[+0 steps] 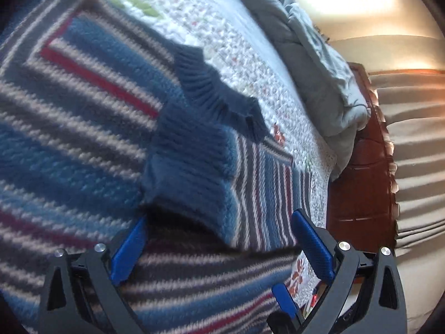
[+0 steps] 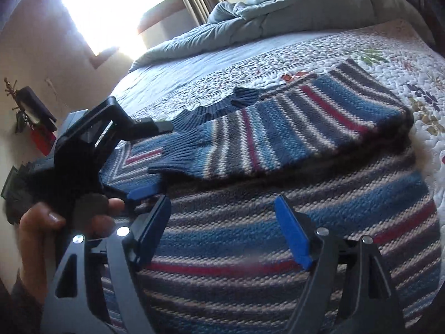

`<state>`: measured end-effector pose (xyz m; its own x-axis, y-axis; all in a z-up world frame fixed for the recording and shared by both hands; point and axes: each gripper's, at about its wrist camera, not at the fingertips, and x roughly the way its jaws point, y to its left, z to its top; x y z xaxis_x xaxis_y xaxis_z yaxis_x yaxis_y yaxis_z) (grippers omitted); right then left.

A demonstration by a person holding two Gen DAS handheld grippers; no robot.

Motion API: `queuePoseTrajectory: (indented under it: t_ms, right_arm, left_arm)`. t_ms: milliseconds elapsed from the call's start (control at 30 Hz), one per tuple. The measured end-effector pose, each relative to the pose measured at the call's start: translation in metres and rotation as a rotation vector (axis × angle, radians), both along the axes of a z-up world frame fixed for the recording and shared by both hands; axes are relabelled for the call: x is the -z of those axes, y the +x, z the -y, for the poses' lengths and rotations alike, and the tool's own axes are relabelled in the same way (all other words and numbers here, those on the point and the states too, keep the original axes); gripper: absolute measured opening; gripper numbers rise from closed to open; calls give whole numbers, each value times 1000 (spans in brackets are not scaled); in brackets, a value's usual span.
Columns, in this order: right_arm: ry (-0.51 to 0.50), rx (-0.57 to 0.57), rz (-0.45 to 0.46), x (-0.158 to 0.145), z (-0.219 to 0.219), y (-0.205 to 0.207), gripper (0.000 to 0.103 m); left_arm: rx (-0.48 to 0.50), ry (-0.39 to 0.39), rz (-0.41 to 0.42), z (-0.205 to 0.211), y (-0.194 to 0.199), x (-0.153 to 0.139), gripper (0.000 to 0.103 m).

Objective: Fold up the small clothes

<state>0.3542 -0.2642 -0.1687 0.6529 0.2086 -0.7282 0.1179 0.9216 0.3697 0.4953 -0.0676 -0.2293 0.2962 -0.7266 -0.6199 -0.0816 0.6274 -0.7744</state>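
On quilt (image 2: pixel 361 47): sweater (image 2: pixel 278 222) flat; sleeve (image 2: pixel 292 128) folded crosswise | both claws wide, empty

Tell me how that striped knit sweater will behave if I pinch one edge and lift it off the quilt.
The striped sweater will probably droop rather than hold shape: its folded sleeve already sags over the body. The chunky knit looks thick, so likely heavyish for its size, and grippy rather than slippery. The ribbed collar may stretch if it alone is pulled.
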Motion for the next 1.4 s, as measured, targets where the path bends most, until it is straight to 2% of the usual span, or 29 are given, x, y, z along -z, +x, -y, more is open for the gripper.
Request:
queuePoseTrajectory:
  t_ms: [133, 167, 200, 267, 300, 333, 367, 467, 533, 600, 833, 1033, 1133, 1400]
  right_arm:
    - [18, 16, -12, 4, 12, 0, 77]
    - [15, 19, -12, 4, 14, -1, 77]
    - [17, 22, -14, 4, 14, 0, 77]
    - [30, 29, -13, 4, 18, -1, 78]
    - [26, 29, -12, 3, 18, 0, 78]
    - [20, 28, -8, 3, 17, 0, 78]
    - [16, 22, -2, 1, 16, 0, 78]
    - [9, 7, 8, -1, 12, -2, 78]
    - [-4, 8, 15, -2, 12, -3, 78]
    - [-6, 9, 17, -3, 12, -2, 79]
    - [-17, 3, 9, -1, 9, -1, 79]
    - [-25, 5, 5, 1, 10, 0, 79]
    - [-26, 2, 5, 2, 10, 0, 79]
    - [-30, -3, 2, 3, 8, 1, 79]
  left_arm:
    - [-11, 29, 48, 5, 5, -6, 99]
    - [-15, 57, 59, 7, 5, -8, 99]
    - [-10, 91, 65, 9, 5, -9, 94]
    - [-1, 175, 74, 14, 5, -12, 79]
    - [8, 225, 72, 16, 6, -11, 66]
    - [15, 260, 68, 18, 6, -10, 57]
    - [16, 273, 67, 18, 6, -9, 54]
    - [10, 266, 68, 13, 5, -7, 38]
    - [0, 244, 71, 7, 5, -7, 19]
    - [-10, 226, 76, 2, 4, -9, 11]
    - [-8, 213, 153, 3, 8, -37, 8]
    - [-20, 227, 199, -17, 15, -61, 8]
    - [-16, 243, 188, -29, 16, -57, 8]
    - [-26, 257, 134, -54, 13, -25, 8]
